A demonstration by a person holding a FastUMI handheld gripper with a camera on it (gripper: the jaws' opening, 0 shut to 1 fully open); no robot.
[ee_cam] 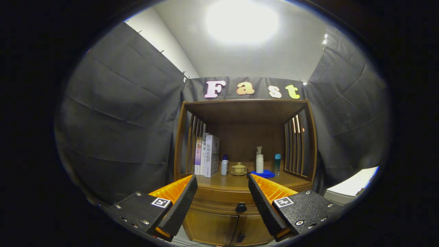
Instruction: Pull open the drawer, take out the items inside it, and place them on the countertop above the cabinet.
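Drawer front of curved brown wood [219, 200], closed, seen between the two black-padded orange fingers of the gripper [223, 197]; the fingers stand wide apart with nothing between them. A small round black knob [241, 207] sits at the middle of the drawer front, just ahead of the fingers and nearer the right one. Above the drawer lies the brown wooden countertop [226, 181], carrying upright books [207, 156], a white bottle with a blue cap [224, 165], a tan lidded pot [238, 168], a white pump bottle [259, 160], a teal bottle [277, 163] and a folded blue cloth [263, 174]. Below the drawer, two cabinet doors [223, 228]. The drawer is judged rigid and fairly heavy, sliding straight out; the knob is hard, smooth and small, so the pads should close squarely on it, centred, lest they slip off. Contents are hidden.
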